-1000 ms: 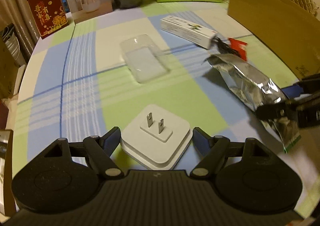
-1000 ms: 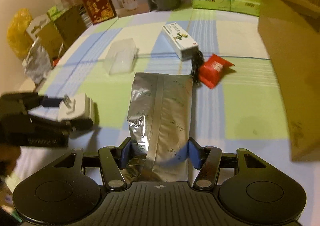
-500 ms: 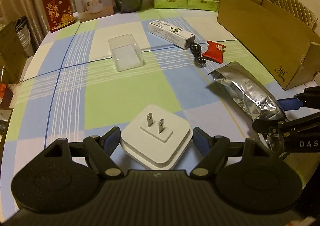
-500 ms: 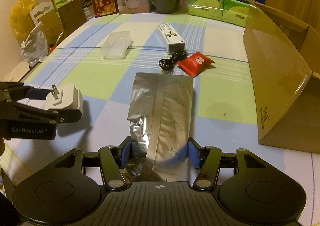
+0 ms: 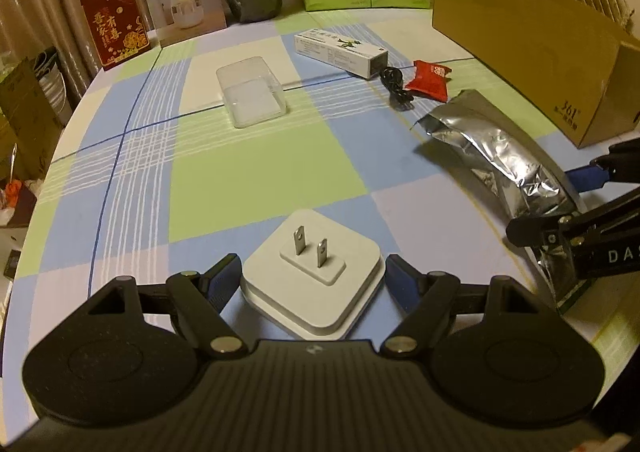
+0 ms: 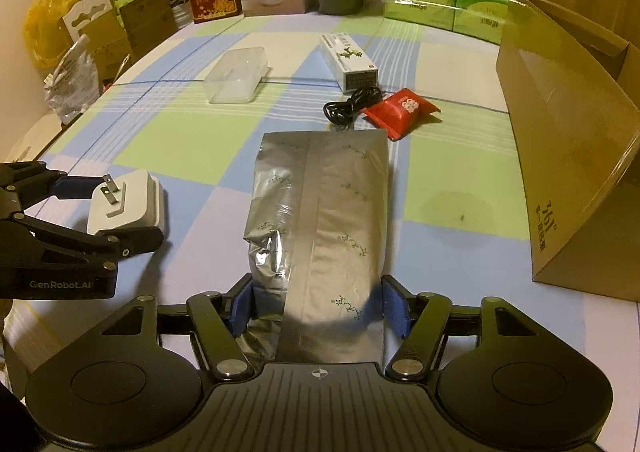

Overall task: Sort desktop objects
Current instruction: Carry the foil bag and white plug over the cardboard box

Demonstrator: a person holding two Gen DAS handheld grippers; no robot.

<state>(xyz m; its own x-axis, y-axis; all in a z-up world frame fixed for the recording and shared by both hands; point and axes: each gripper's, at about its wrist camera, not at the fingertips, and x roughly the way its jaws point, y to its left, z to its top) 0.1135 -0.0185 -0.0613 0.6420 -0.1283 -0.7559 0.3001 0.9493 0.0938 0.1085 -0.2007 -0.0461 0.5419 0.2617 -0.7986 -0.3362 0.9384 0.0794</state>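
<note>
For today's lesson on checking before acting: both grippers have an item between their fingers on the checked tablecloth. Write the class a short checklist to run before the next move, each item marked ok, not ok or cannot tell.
1. White plug adapter sits between the left gripper fingers: ok.
2. Left pads pressing on the adapter: cannot tell; its edges look close to both pads.
3. Silver foil pouch lies between the right gripper fingers: ok.
4. Right grip firm on the pouch: not ok; the jaws are opening.
5. Cardboard box open on top: ok.
6. Black cable and red packet lie apart from both grippers: ok.
</note>
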